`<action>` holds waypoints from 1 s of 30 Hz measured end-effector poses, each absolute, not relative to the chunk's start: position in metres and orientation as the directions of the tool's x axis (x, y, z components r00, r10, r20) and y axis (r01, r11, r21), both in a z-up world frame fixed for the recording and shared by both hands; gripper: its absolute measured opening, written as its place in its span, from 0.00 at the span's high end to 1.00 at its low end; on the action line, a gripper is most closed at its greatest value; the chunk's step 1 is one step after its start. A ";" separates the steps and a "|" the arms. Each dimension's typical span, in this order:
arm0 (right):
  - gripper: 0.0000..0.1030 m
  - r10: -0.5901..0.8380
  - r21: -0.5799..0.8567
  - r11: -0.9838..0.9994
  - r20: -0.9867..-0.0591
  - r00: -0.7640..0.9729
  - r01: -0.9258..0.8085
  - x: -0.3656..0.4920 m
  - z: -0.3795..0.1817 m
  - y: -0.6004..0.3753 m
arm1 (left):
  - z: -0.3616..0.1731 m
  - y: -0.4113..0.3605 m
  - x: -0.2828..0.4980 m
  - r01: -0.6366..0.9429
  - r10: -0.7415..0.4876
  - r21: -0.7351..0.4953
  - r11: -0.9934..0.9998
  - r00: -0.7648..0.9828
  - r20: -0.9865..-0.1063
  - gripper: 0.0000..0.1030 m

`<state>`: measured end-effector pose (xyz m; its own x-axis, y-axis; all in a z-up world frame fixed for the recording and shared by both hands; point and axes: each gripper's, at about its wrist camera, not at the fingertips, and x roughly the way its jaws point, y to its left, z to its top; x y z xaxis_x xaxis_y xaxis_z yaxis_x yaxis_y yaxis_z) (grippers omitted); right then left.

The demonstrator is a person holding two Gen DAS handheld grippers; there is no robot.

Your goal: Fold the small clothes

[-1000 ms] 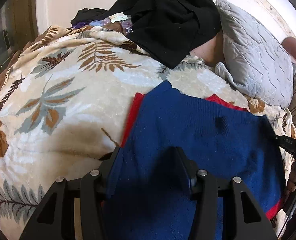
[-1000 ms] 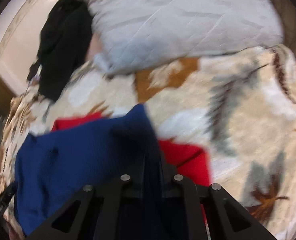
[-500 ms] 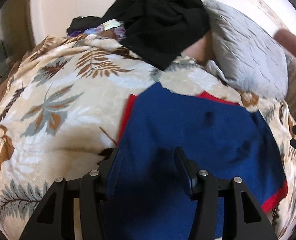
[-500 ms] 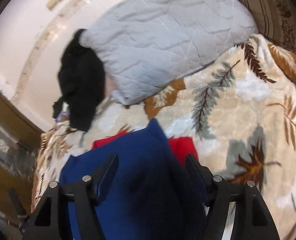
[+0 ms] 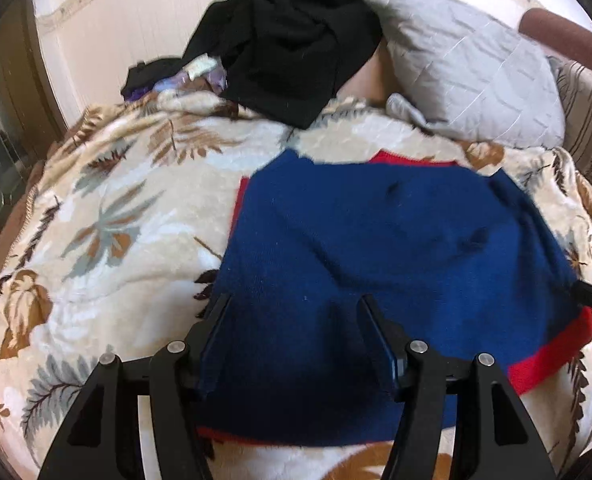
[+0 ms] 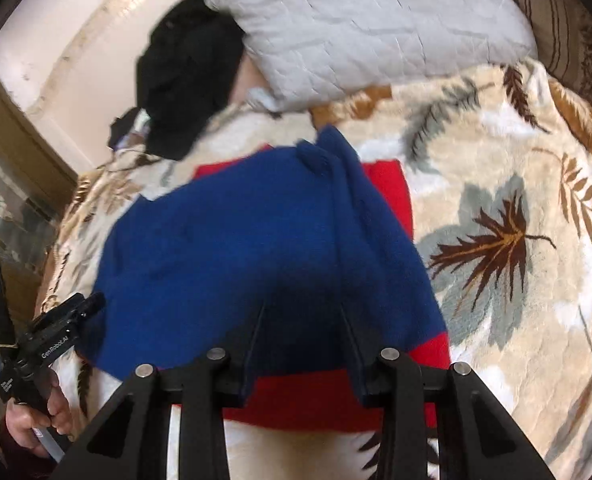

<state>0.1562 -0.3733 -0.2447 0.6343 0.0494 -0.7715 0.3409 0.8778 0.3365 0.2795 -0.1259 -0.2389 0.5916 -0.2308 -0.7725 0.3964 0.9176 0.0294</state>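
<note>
Blue-and-red garment (image 5: 375, 240) spread flat on leaf-patterned blanket (image 5: 116, 208). Left hand-held gripper (image 5: 296, 304) above it, jaws apart, opening. Right hand-held gripper (image 6: 301, 312) likewise apart, closing, nothing clamped.

Red layer (image 5: 551, 354) mostly hidden, perhaps folded.

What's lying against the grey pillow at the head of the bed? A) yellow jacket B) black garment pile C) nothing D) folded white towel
B: a heap of black clothing lies right beside the grey quilted pillow, at the far end of the leaf-print blanket.
</note>
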 end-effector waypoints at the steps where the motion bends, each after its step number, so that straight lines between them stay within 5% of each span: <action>1: 0.62 0.058 0.335 0.886 -0.767 0.640 0.321 0.155 -0.243 -0.367 | -0.233 -0.124 0.273 0.395 -0.235 0.032 0.918 0.609 -0.757 0.38; 9: 0.61 0.083 0.279 0.910 -0.847 0.524 0.306 0.172 -0.275 -0.347 | -0.221 -0.122 0.255 0.394 -0.243 0.051 0.918 0.658 -0.713 0.38; 30: 0.63 0.011 0.304 0.867 -0.805 0.593 0.396 0.209 -0.267 -0.385 | -0.249 -0.130 0.282 0.382 -0.172 0.119 0.916 0.644 -0.745 0.38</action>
